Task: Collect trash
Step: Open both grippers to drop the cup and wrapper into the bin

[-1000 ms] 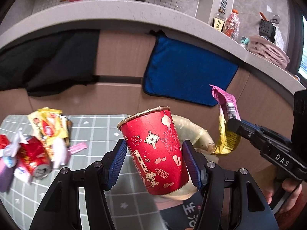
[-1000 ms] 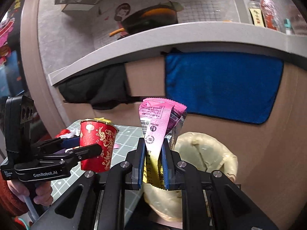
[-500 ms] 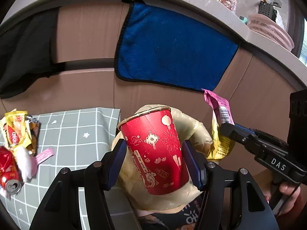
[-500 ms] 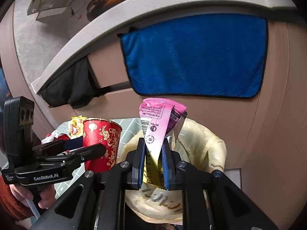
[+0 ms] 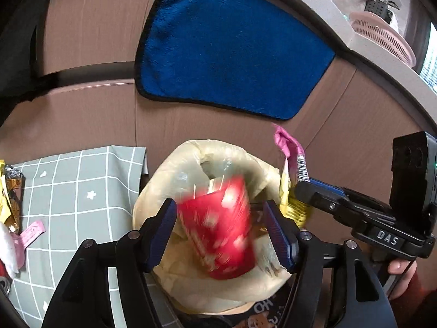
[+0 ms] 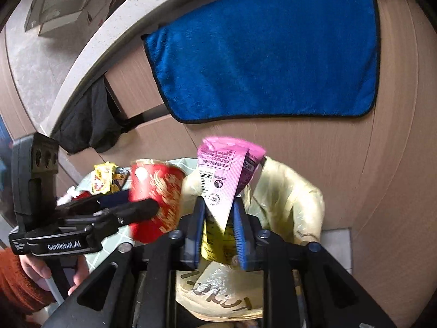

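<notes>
A red paper cup [image 5: 221,229] is blurred and falling between my left gripper's [image 5: 222,232] open fingers, over the mouth of a cream plastic trash bag [image 5: 191,164]. The cup also shows in the right wrist view [image 6: 154,199], beside the left gripper [image 6: 131,210]. My right gripper [image 6: 218,229] is shut on a pink and yellow snack wrapper [image 6: 224,180] and holds it upright over the bag [image 6: 289,199]. In the left wrist view the wrapper [image 5: 291,164] and right gripper [image 5: 308,194] stand at the bag's right rim.
A grey checked tablecloth [image 5: 76,186] lies left of the bag, with more wrappers [image 5: 11,199] at its left edge. A blue towel [image 5: 229,54] hangs on the brown cabinet front behind. A pink basket [image 5: 382,38] sits on the counter above.
Both grippers have moved over the bag and tilted down. My left gripper has opened and let go of the red cup, which now drops toward the bag.
</notes>
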`<action>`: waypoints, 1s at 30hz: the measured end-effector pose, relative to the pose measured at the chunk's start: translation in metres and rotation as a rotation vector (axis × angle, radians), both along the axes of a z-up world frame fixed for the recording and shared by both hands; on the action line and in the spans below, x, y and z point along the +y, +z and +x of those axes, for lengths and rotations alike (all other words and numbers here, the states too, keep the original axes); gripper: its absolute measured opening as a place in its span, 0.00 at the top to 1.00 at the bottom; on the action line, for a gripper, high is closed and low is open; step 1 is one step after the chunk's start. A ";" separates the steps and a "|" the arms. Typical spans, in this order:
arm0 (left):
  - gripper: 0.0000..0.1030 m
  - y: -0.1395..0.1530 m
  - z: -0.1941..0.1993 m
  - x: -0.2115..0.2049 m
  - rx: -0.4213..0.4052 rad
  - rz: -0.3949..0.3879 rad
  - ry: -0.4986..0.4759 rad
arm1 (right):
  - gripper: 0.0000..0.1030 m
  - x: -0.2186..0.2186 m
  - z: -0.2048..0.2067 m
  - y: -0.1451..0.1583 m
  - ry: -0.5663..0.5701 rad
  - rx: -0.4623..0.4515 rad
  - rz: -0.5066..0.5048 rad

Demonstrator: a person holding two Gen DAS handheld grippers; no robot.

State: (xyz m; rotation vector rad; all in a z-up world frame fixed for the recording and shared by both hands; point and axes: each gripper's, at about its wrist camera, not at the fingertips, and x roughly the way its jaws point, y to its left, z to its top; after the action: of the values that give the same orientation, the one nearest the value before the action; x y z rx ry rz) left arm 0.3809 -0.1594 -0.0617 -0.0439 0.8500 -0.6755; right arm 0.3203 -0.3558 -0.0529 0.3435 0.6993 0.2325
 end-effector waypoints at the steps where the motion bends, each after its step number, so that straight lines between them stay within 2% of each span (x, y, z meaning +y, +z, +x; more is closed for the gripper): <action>1: 0.36 0.001 0.001 0.001 -0.002 0.009 0.014 | 0.66 -0.001 0.000 -0.001 -0.006 -0.002 0.010; 3: 0.36 0.003 0.004 0.006 -0.002 0.006 0.047 | 0.60 -0.003 -0.001 -0.002 -0.023 -0.002 0.012; 8: 0.37 0.018 -0.001 0.034 -0.037 0.015 0.131 | 0.58 -0.001 -0.005 0.005 -0.037 -0.005 0.000; 13: 0.37 0.039 -0.022 0.076 -0.112 0.026 0.221 | 0.57 0.015 -0.016 0.024 -0.035 -0.031 -0.075; 16: 0.37 0.059 -0.042 0.112 -0.166 0.030 0.287 | 0.57 0.033 -0.025 0.050 -0.007 -0.083 -0.095; 23: 0.37 0.127 -0.099 0.198 -0.272 -0.029 0.405 | 0.57 0.101 -0.051 0.119 0.078 -0.225 -0.118; 26: 0.37 0.155 -0.128 0.241 -0.342 -0.016 0.476 | 0.58 0.137 -0.062 0.146 0.116 -0.268 -0.147; 30: 0.37 0.176 -0.152 0.302 -0.405 0.013 0.591 | 0.58 0.177 -0.074 0.176 0.151 -0.333 -0.183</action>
State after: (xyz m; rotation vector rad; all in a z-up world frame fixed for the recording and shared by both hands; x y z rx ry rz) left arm 0.2285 0.1431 0.1144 -0.1358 0.4131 -0.1108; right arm 0.2461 -0.1787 0.1234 0.0726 0.4129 0.3571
